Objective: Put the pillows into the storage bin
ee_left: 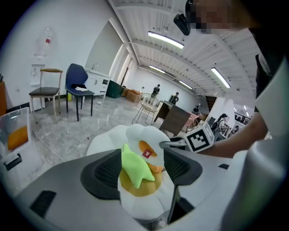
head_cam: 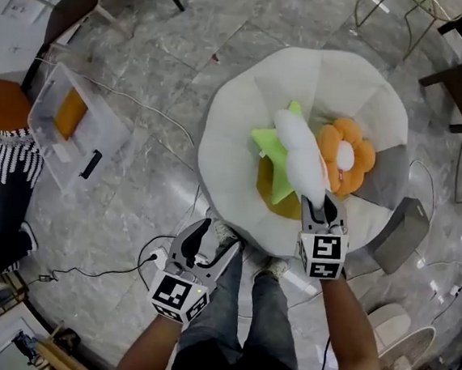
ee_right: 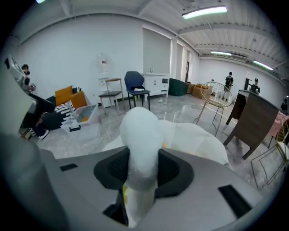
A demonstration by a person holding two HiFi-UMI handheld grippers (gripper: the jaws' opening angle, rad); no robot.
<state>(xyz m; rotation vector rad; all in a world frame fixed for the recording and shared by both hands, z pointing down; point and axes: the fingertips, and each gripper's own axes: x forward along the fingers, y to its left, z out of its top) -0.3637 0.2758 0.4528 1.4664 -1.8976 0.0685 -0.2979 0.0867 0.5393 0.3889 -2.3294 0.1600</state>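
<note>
**White pillow clamped in the right tongs**

A white pillow (head_cam: 303,154) is gripped by the right tongs (head_cam: 324,204), closed narrowly on its end. It is seen over a large white cushion (head_cam: 246,108) on which a green star pillow (head_cam: 269,139) and an orange flower pillow (head_cam: 345,156) are lying. The left tongs (head_cam: 211,243) are held wide and empty. The clear storage bin (head_cam: 109,140) is set on the floor, well apart to the left.

A long white pillow (head_cam: 303,158) stands raised, its lower end pinched in the right tool (head_cam: 324,204). Below it, a green star pillow (head_cam: 269,141), an orange flower pillow (head_cam: 357,156) and a yellow pillow (head_cam: 266,193) lie on a big white floor cushion (head_cam: 237,124). The clear storage bin (head_cam: 106,131) sits on the floor, well apart.
</note>
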